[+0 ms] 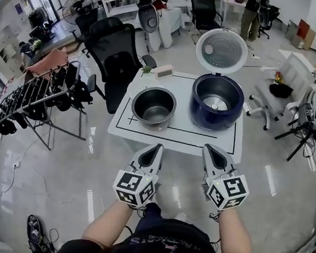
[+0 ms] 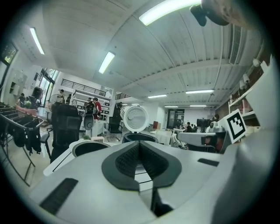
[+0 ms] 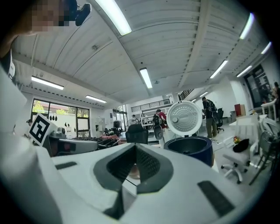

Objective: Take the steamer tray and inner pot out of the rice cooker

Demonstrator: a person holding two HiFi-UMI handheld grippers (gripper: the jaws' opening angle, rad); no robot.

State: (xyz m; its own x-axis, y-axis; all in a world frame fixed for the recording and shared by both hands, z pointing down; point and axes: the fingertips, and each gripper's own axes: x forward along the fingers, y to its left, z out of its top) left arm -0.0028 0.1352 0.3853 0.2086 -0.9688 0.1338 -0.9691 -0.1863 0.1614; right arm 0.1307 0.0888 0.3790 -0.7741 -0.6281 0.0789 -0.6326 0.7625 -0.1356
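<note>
While lid (image 1: 221,50) stands open — round steel pot (image 1: 154,107) beside navy cooker (image 1: 202,120)

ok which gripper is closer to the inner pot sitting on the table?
Left. The left gripper is just off the table's near edge, straight in front of the inner pot; the right gripper is off that edge too, but in front of the rice cooker.

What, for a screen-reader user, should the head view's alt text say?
An open dark blue rice cooker stands on a white table, the metal inner pot beside it at picture left. Below, the left gripper and right gripper hang shut and empty.
</note>
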